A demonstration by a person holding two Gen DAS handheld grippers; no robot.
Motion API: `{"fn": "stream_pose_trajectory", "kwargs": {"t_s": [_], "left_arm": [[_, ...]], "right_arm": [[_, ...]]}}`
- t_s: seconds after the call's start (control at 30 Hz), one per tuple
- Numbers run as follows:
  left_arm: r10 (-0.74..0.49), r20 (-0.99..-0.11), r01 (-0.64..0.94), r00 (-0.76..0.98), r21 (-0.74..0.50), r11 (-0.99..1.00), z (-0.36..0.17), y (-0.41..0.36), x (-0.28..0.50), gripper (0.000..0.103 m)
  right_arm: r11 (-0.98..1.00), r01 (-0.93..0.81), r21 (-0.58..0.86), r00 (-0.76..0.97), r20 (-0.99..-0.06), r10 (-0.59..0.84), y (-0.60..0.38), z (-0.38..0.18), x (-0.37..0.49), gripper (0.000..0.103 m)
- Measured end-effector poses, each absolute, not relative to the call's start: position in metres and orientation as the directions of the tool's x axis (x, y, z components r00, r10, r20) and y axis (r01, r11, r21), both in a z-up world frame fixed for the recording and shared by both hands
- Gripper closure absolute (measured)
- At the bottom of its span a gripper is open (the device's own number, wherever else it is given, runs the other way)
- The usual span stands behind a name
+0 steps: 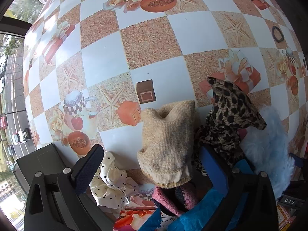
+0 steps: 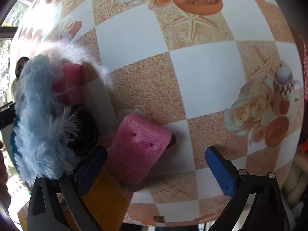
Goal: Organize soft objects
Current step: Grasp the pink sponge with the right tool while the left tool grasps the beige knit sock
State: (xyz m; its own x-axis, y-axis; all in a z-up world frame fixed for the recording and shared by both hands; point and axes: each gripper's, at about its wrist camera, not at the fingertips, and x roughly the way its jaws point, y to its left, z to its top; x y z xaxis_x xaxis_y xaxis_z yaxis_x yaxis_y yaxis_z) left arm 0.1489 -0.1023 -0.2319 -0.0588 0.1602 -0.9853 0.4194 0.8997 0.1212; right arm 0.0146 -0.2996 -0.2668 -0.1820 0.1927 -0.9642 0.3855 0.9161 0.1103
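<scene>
In the left wrist view my left gripper (image 1: 152, 152) is open, its fingers on either side of a beige knit sock (image 1: 167, 144) lying on the table. A white polka-dot scrunchie (image 1: 109, 182) sits by the left finger, with a red knit piece (image 1: 173, 198) below the sock. Leopard-print cloth (image 1: 231, 111) and a pale blue fluffy item (image 1: 269, 144) lie to the right. In the right wrist view my right gripper (image 2: 155, 152) is open, with a pink sponge (image 2: 140, 150) near its left finger. A second pink sponge (image 2: 69, 80) lies behind the blue fluffy item (image 2: 38, 119).
A dark box (image 1: 38, 159) stands at the table edge beside my left gripper. A black ring (image 1: 278, 34) lies far right. A dark scrunchie (image 2: 84, 130) and a yellow block (image 2: 104, 198) sit by the right gripper's left finger. The checkered tablecloth (image 1: 150, 44) stretches ahead.
</scene>
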Motion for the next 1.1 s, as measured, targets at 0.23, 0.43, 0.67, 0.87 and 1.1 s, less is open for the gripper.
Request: {"fn": "stream_pose_trajectory", "kwargs": {"t_s": [0.23, 0.43, 0.67, 0.87, 1.1], "left_arm": [[0.168, -0.984, 0.429, -0.064, 0.125, 0.895, -0.238, -0.117, 0.151, 0.004], [0.190, -0.980, 0.446, -0.059, 0.145, 0.883, -0.243, -0.120, 0.143, 0.008], [0.079, -0.991, 0.359, -0.108, 0.035, 0.933, -0.241, -0.107, 0.148, 0.081], [0.046, -0.999, 0.397, 0.010, 0.046, 0.917, -0.216, -0.106, 0.144, 0.082], [-0.009, -0.995, 0.417, 0.096, 0.032, 0.908, -0.172, -0.111, 0.136, 0.082]], "right_arm": [[0.863, 0.500, 0.077, -0.170, -0.968, 0.185, -0.335, -0.270, 0.002, 0.000], [0.910, 0.413, 0.046, -0.191, -0.972, 0.136, -0.310, -0.266, 0.028, 0.000], [0.949, 0.316, 0.016, -0.181, -0.981, 0.077, -0.293, -0.253, 0.004, 0.025], [0.911, 0.383, 0.154, -0.093, -0.974, 0.204, -0.330, -0.234, -0.015, 0.059], [0.865, 0.447, 0.227, -0.007, -0.966, 0.257, -0.373, -0.221, -0.026, 0.059]]}}
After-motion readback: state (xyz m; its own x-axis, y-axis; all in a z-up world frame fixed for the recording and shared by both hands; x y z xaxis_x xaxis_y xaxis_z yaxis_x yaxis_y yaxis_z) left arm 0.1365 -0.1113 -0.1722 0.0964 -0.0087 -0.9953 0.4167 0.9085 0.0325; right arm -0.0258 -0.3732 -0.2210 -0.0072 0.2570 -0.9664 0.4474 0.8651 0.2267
